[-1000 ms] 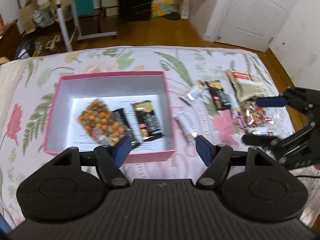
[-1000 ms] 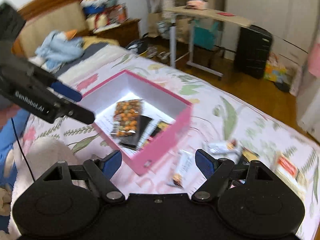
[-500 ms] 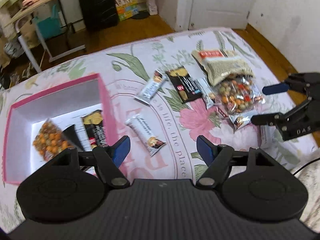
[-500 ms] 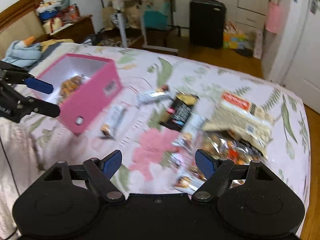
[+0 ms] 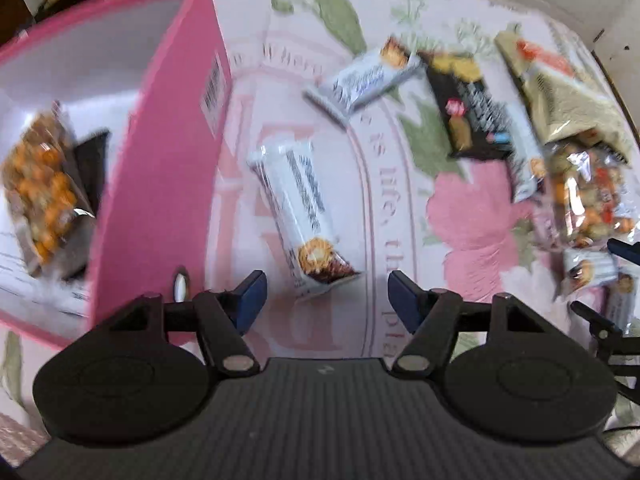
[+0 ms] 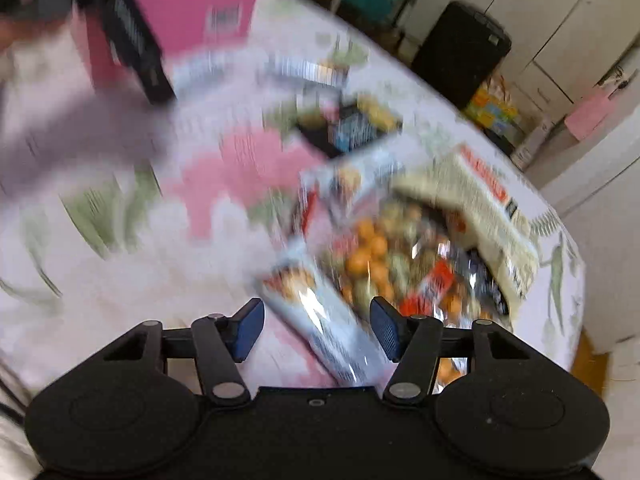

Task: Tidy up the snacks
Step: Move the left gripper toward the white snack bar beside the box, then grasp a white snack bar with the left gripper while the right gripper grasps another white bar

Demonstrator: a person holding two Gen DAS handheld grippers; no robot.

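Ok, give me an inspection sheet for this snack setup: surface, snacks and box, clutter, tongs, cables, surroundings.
Surface: floral bedspread, pink and green print.
Job's things: pink box holds an orange snack bag and a dark packet; white cookie bar lies beside the box; a second white bar, black packet, beige bag and mixed nut bag lie loose.
Clutter: nothing seen.
Tongs: left tongs open, just short of the cookie bar; right tongs open, straddling a white bar.
Cables: nothing seen.
Surroundings: black suitcase, white cabinets; right view blurred.
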